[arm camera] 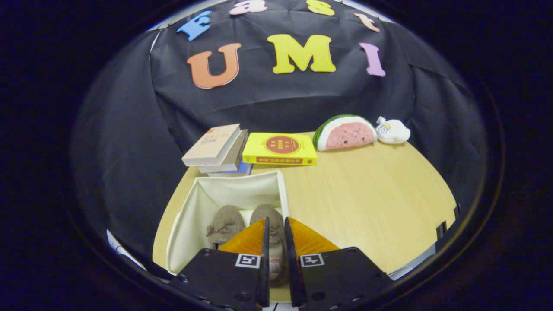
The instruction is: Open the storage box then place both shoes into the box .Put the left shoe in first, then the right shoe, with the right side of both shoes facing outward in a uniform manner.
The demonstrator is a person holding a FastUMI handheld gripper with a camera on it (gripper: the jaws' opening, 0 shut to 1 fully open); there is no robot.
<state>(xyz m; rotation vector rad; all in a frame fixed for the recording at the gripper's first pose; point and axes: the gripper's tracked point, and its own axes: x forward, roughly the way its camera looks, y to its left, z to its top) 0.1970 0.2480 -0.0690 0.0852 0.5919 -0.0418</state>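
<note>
- The cream fabric storage box (194, 216) stands open on the wooden table (367, 207), and everything below is placed from it.
- Two brown fuzzy shoes lie inside the box, side by side, toes toward its far wall: the left-hand shoe (224, 224) with a small bow on top, and the right-hand shoe (268, 216) close to the box's right wall.
- The gripper (276, 248) hangs over the box's near edge, its two fingers almost together with a thin gap between them, astride the heel end of the right-hand shoe.
- Something pale shows in that gap; I cannot tell whether both fingers press on the shoe or merely flank it.
- Judged from this, both shoes are in and the job is at or near the release.
- Risk: if the fingers grip the shoe and pull back before parting, the heel would lift and the shoe could tip onto its neighbour or turn, spoiling the uniform facing.
- Risk: the soft box wall sits just beside the right finger; a sideways drift could snag the fabric and drag or fold the box.
- Risk: which shoe side faces outward cannot be read from here, so the orientation may need checking.
- Beyond the box's far wall sit stacked books (216, 149) and a yellow book (280, 149); further right, a watermelon plush (345, 131) and a white plush toy (392, 131), well apart from the work.
</note>
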